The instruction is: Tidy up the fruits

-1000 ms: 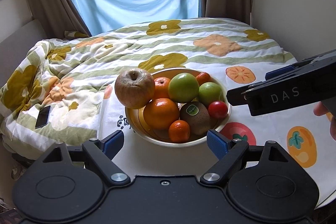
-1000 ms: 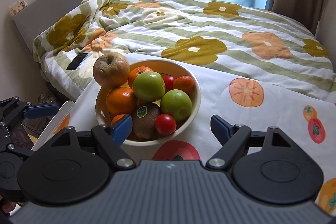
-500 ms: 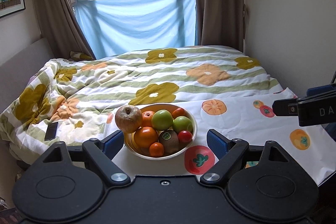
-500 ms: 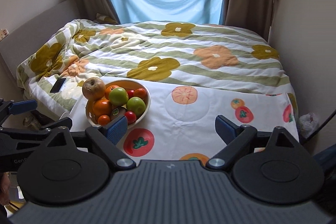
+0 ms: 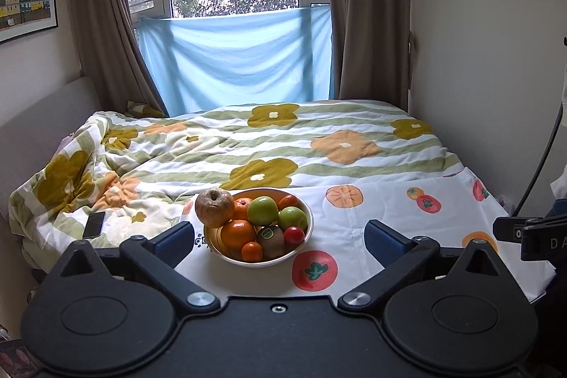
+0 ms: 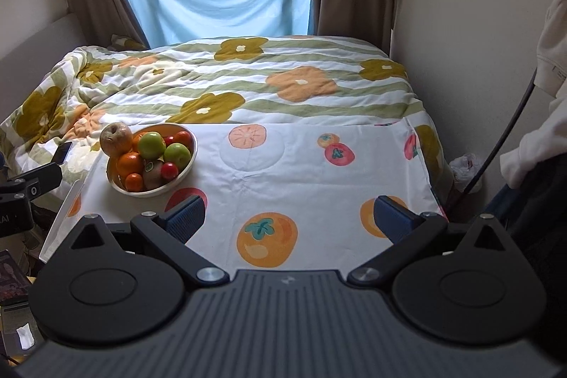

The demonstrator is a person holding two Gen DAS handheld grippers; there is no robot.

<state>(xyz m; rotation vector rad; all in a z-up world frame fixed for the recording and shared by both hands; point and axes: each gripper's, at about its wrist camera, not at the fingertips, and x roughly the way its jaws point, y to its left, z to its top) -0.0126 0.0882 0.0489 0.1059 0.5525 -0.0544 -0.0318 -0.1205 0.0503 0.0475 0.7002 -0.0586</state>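
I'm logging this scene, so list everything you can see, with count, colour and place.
bowl: one, cream, on the cloth, left side
apples: two green, one brownish at the bowl's left rim
oranges: several, in the bowl
kiwi: one, brown, bowl front
tomato: one, red, bowl front
cloth: one, white with fruit prints, under the bowl
quilt: one, flowered, behind
phone: one, black, on the quilt
left tongs: open, empty
right tongs: open, empty

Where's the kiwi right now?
In the left wrist view the kiwi sits at the bowl's near side, between the small orange and the red tomato.
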